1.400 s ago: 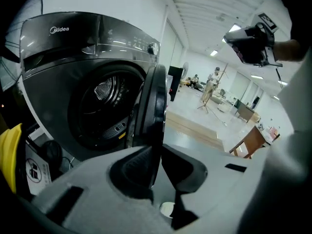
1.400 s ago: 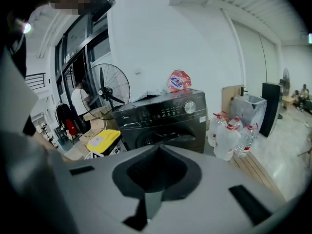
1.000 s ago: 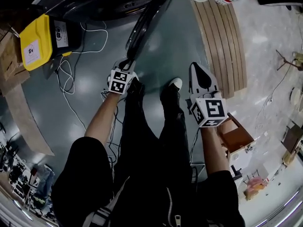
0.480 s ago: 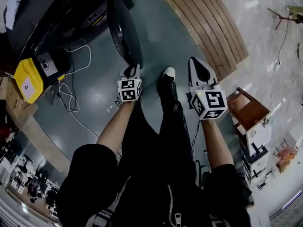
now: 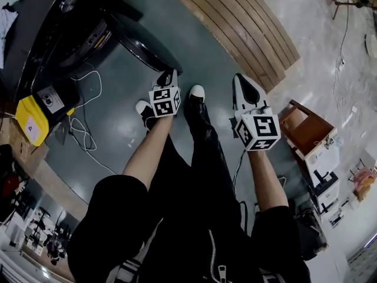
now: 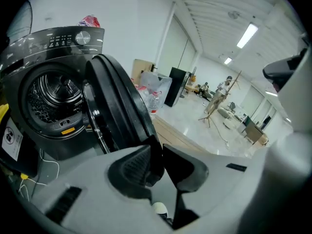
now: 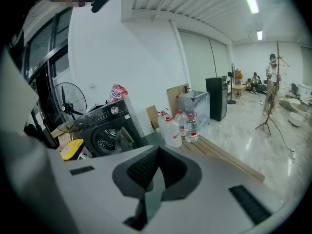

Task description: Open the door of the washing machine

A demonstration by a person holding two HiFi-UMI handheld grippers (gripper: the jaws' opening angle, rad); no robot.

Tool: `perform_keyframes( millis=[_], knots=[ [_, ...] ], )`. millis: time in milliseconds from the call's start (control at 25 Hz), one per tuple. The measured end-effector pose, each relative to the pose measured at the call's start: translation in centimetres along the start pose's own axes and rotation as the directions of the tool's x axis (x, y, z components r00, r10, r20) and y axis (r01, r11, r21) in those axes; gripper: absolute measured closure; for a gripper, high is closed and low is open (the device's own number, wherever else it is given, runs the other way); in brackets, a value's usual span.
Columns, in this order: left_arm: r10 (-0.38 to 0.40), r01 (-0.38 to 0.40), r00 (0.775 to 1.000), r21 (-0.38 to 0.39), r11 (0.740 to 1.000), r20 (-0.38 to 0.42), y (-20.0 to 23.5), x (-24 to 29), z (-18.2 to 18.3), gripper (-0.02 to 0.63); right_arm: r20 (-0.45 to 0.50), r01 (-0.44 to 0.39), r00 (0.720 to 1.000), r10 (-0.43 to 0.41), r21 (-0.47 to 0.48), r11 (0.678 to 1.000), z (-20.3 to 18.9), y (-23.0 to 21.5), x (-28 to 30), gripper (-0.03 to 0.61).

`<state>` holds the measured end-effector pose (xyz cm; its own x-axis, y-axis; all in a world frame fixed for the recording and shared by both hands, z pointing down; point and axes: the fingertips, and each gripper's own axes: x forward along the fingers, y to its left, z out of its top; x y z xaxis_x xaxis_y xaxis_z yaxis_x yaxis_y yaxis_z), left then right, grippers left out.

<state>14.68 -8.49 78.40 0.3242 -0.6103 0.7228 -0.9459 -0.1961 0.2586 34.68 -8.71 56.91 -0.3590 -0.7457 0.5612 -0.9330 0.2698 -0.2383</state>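
The door (image 6: 117,106) stood swung wide from the washing machine (image 6: 48,96), at ten o'clock in the head view, so the opening looked all but done. The left gripper (image 6: 158,150) had its fingers parted, just opening off the door's rim; next it likely needed only to draw clear. The right gripper (image 7: 157,152) was closed, empty. A second earlier the door ran toward twelve o'clock, less open.

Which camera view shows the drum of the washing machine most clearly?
The left gripper view: the drum is near, its perforated wall plain beside the open door. The right gripper view shows it small and far; the head view shows the machine from above, drum unclear.
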Motion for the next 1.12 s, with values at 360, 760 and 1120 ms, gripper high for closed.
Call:
perform_keyframes(
  millis=[360, 760, 1120],
  knots=[
    [-0.031, 0.029, 0.996, 0.02, 0.999, 0.087, -4.3, 2.5, 5.9, 0.611, 0.007, -0.007, 1.0, 0.007, -0.023, 1.0, 2.5, -4.2, -0.5, 0.575],
    [0.046, -0.056, 0.979, 0.049, 0.997, 0.201, 3.8, -8.2, 12.1, 0.611, -0.002, -0.243, 0.969, 0.246, -0.151, 0.958, 8.4, 9.2, 4.1, 0.575],
    [0.188, -0.185, 0.932, -0.04, 0.982, 0.309, 15.5, -23.4, 15.9, 0.612, -0.012, -0.458, 0.877, 0.48, -0.314, 0.831, 13.4, 28.9, 7.1, 0.575]
  ],
)
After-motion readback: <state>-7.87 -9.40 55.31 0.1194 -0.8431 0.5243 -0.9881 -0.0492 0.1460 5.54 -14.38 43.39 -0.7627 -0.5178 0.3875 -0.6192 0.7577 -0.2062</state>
